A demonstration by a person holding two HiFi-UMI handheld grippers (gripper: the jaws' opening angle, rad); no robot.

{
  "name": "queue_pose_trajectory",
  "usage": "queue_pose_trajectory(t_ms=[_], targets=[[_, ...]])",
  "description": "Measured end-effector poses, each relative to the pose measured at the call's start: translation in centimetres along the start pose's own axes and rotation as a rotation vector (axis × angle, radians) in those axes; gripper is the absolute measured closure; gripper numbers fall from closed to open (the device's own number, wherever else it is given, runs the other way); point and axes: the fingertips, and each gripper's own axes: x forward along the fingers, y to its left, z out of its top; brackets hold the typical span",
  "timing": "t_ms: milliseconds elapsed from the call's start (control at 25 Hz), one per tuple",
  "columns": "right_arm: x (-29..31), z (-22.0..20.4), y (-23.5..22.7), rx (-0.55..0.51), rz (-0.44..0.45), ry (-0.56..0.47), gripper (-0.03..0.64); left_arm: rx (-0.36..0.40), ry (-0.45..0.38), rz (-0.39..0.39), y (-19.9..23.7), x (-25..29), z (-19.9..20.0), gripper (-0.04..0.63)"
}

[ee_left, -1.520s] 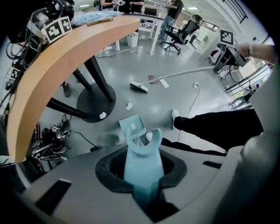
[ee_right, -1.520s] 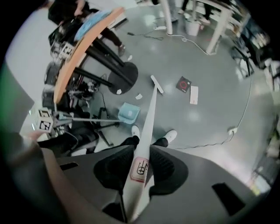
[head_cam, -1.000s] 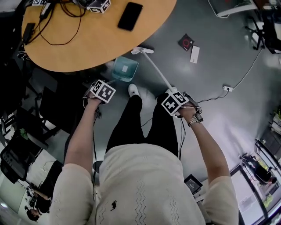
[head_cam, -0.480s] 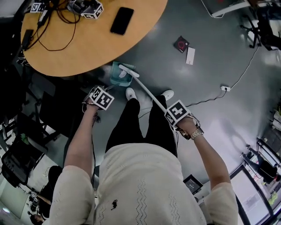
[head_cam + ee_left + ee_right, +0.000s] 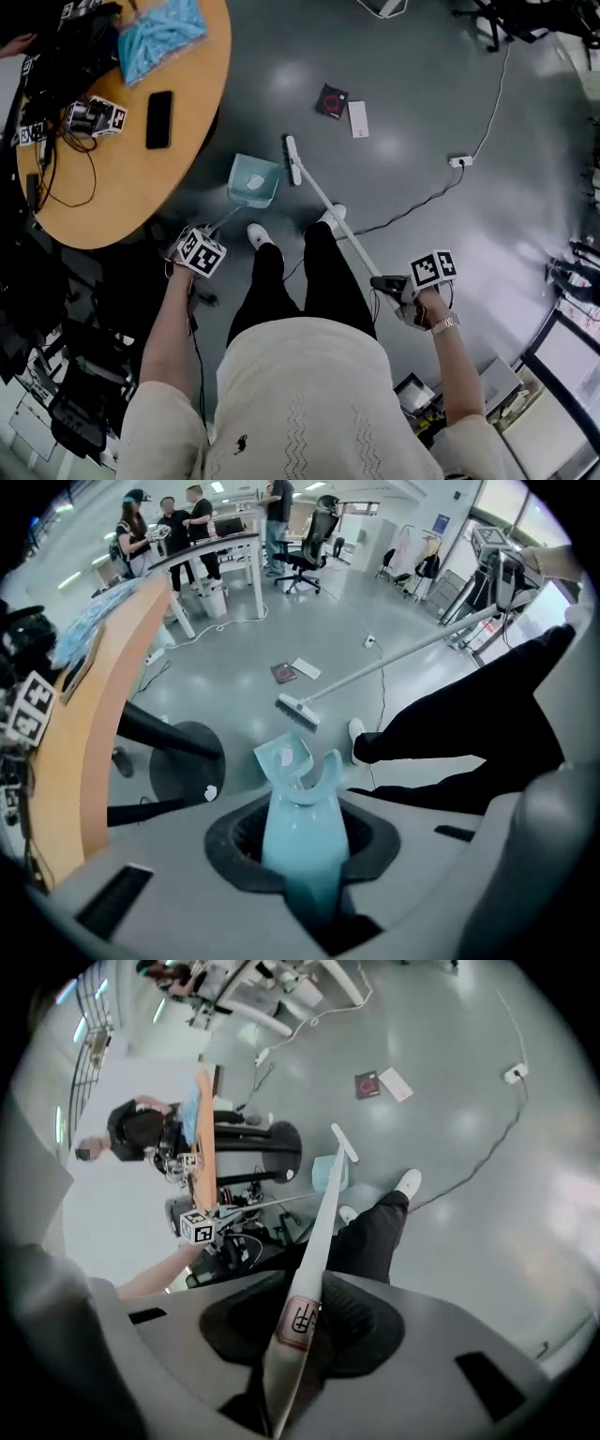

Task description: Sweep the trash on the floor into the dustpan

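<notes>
The left tool (image 5: pixel 302 850) pinches the handle of the light-blue dustpan (image 5: pixel 253 180). The right tool (image 5: pixel 298 1335) is clamped on the white pole of the broom (image 5: pixel 323 202), whose brush head is just right of the dustpan. The trash, a dark packet (image 5: pixel 330 100) and a white card (image 5: pixel 358 119), lies on the floor (image 5: pixel 422 94) beyond the dustpan, well apart from it.

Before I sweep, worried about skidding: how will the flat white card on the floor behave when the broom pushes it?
The white card lies flat and thin, so it is probably light and should slide easily on the glossy floor. Being so flat, it might slip under the broom head instead of riding ahead.
</notes>
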Motion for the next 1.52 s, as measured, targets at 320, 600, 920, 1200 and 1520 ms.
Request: queue_pose_trajectory(t_ms=[320,600,920,1200,1520], targets=[[-16.2,12.2,-13.9,0.003,-0.289,-0.137,0.492,0.071,0.019,-0.031,-3.1,2.3,15.3,0.503],[-23.3,25.0,-23.1,-0.087,-0.561,-0.089,0.491,0.24,0.083,-0.036,-6.6,4.9,25.5,0.503],[-21.0,28.7,-24.9,-0.47,-0.843,0.117,0.491,0.281,0.13,-0.031,-7.9,7.0,31.0,0.503],[-16.3,23.7,-23.0,-0.535,-0.76,0.163,0.484,0.281,0.147,-0.031,-9.7,8.5,31.7,0.503],[-10.8,17.9,-17.0,-0.412,-0.478,0.157,0.48,0.339,0.118,-0.022,-10.9,9.2,33.0,0.503]])
